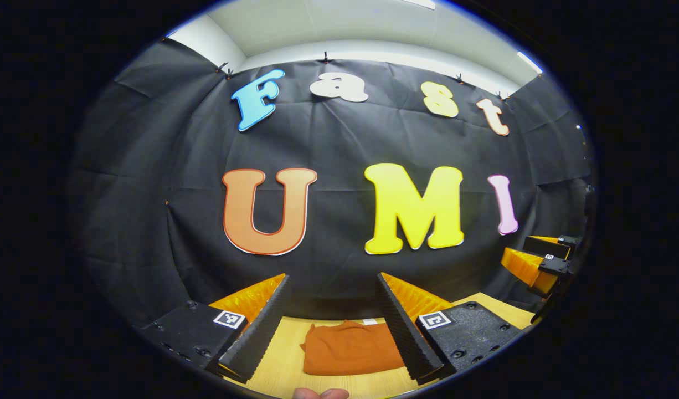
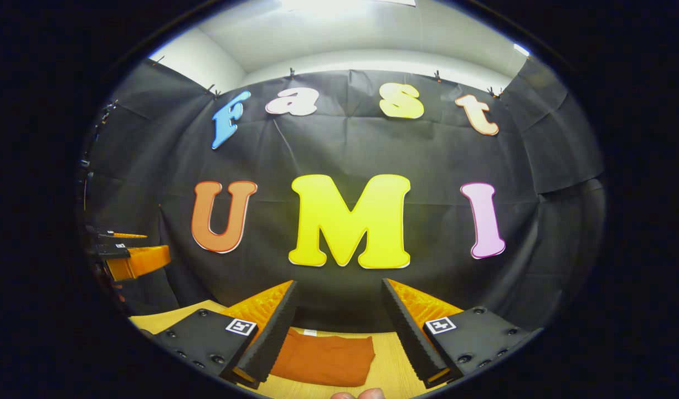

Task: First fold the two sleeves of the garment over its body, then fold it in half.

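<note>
The garment (image 1: 350, 348) lay as a compact folded rectangle on the table (image 1: 281, 360) near its far edge. Both hand-held grippers (image 1: 334, 327) (image 2: 335, 332) hung above it, spread and empty; only smoothing seemed left.

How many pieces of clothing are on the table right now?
1. One folded orange garment lies on the wooden table, below and ahead of both open tools, touched by neither. Anything under it or off-frame can't be ruled out.

Garment (image 1: 348, 348) (image 2: 325, 359): rust-orange, folded into compact rectangle, lying flat on counter (image 1: 278, 363) nr its far edge, w/ small white tag.
</note>
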